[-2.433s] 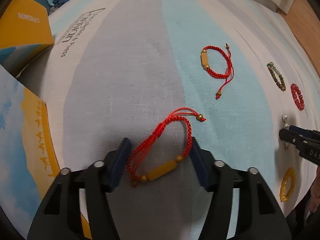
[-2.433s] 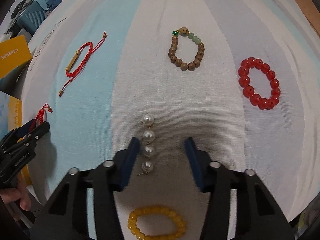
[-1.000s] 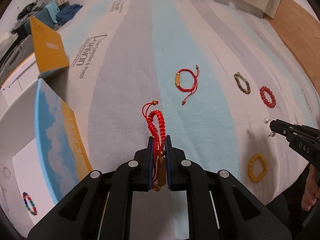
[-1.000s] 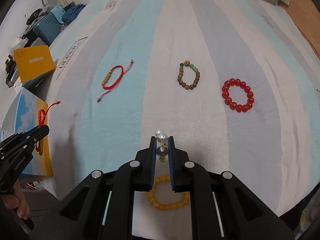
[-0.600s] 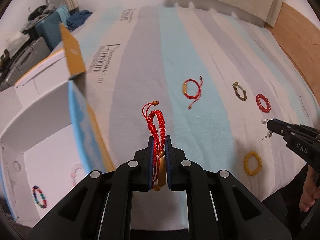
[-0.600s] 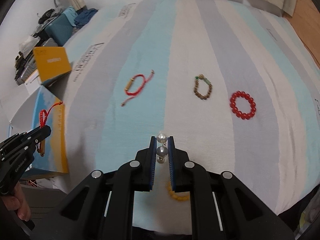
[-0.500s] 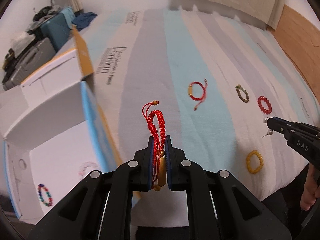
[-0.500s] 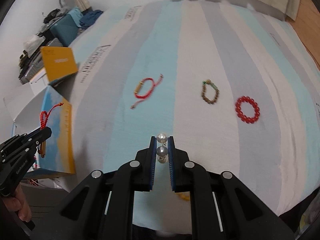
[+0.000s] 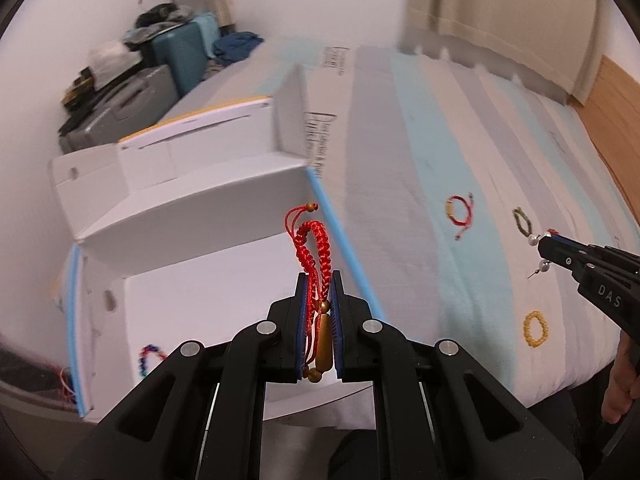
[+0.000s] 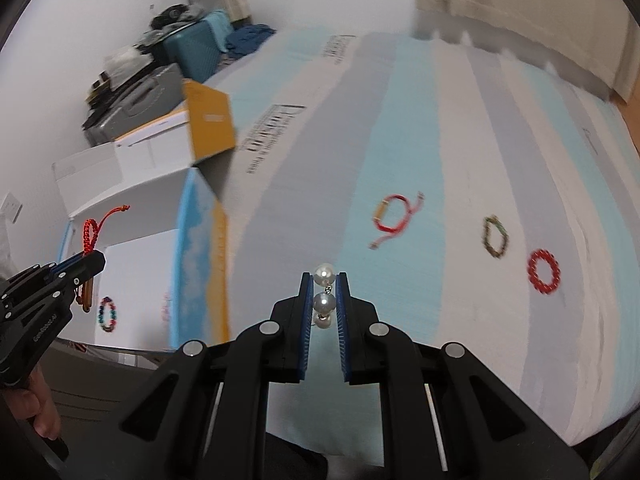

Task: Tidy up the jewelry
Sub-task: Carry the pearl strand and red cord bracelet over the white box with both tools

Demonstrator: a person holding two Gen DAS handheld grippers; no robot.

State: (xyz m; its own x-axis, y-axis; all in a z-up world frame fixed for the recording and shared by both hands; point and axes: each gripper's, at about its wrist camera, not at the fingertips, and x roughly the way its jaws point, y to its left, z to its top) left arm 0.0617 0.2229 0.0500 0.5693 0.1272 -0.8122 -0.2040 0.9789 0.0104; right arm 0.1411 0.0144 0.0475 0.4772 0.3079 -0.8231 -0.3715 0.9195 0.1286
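My left gripper (image 9: 319,280) is shut on a red braided bracelet (image 9: 314,248) with an amber tube bead and holds it in the air over the open white box (image 9: 192,280) at the bed's left edge. It also shows in the right wrist view (image 10: 93,232). My right gripper (image 10: 325,280) is shut on a pearl strand (image 10: 324,300), lifted above the striped bedsheet (image 10: 400,120); it appears at the right of the left wrist view (image 9: 540,248).
On the sheet lie a second red cord bracelet (image 9: 460,216), a brown-green bead bracelet (image 9: 522,220), a red bead bracelet (image 10: 543,271) and a yellow bead bracelet (image 9: 535,329). A multicoloured bracelet (image 9: 150,356) lies in the box. Suitcases and clutter (image 9: 132,80) stand beyond.
Both grippers have swung left with their jewelry held. The left one now hangs over the open box; the bed bracelets have slid right in both views.
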